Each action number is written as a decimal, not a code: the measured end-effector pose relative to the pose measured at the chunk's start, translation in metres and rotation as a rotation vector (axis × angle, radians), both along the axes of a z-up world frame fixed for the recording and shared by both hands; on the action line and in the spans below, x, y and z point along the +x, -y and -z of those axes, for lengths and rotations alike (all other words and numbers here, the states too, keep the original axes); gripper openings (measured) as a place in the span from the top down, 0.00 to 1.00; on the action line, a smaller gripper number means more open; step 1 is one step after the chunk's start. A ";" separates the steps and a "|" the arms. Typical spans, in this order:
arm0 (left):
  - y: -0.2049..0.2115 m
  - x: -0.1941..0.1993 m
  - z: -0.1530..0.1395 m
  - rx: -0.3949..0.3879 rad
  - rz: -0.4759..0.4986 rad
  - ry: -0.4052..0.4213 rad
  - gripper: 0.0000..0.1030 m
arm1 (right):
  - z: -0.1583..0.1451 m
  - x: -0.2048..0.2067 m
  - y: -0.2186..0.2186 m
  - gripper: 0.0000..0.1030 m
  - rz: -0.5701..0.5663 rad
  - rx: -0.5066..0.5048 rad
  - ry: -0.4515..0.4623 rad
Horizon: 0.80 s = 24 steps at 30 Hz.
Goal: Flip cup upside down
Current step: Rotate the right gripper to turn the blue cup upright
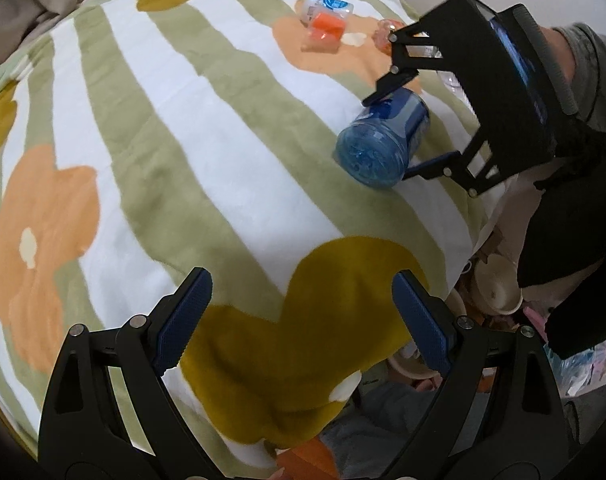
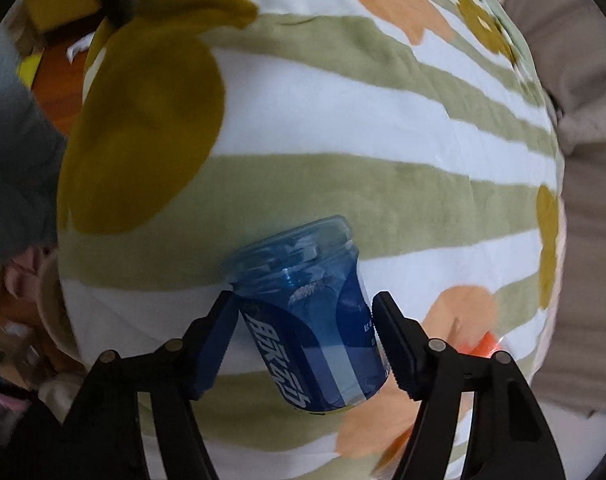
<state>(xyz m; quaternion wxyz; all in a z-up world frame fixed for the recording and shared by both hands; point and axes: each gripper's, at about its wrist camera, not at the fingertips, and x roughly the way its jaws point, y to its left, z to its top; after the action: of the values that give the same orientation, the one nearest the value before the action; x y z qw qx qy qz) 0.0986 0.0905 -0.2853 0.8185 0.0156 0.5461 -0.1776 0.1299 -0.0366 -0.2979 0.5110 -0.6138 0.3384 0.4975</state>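
Left wrist camera sitting back, looking down across striped floral blanket (image 1: 207,152) toward right gripper (image 1: 387,136) and blue cup (image 1: 379,140) farther off. Right wrist camera looking close along own fingers at same cup (image 2: 315,312), blanket (image 2: 363,128) behind. Both views sharing cup and blanket.

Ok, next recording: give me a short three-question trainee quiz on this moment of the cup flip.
1. True or false: the left gripper is closed on the blue cup.
2. Multiple choice: how does the blue cup lie? A) upright on its base B) tilted, held between the right gripper fingers C) mouth-down on the blanket
3. Fill in: beyond the cup, on an orange flower of the blanket, lies an ____ object beside a white-and-blue container.

Key: 1 false; 2 B; 3 orange
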 end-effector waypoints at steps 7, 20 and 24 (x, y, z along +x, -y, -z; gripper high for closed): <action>-0.002 0.007 -0.018 -0.033 -0.030 0.036 0.12 | -0.013 0.033 0.004 0.37 0.486 -0.008 -0.164; -0.008 0.013 -0.023 -0.111 -0.112 0.061 0.12 | -0.005 0.087 0.061 0.37 1.307 0.217 -0.388; -0.013 0.011 -0.024 -0.138 -0.134 0.058 0.12 | -0.003 0.090 0.063 0.27 1.281 0.205 -0.421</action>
<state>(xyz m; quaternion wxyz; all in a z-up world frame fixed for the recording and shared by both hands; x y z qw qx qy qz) 0.1093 0.1032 -0.2608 0.8432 -0.0722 0.5086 -0.1589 0.2197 -0.0999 -0.2946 0.6836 -0.1311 0.6784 0.2352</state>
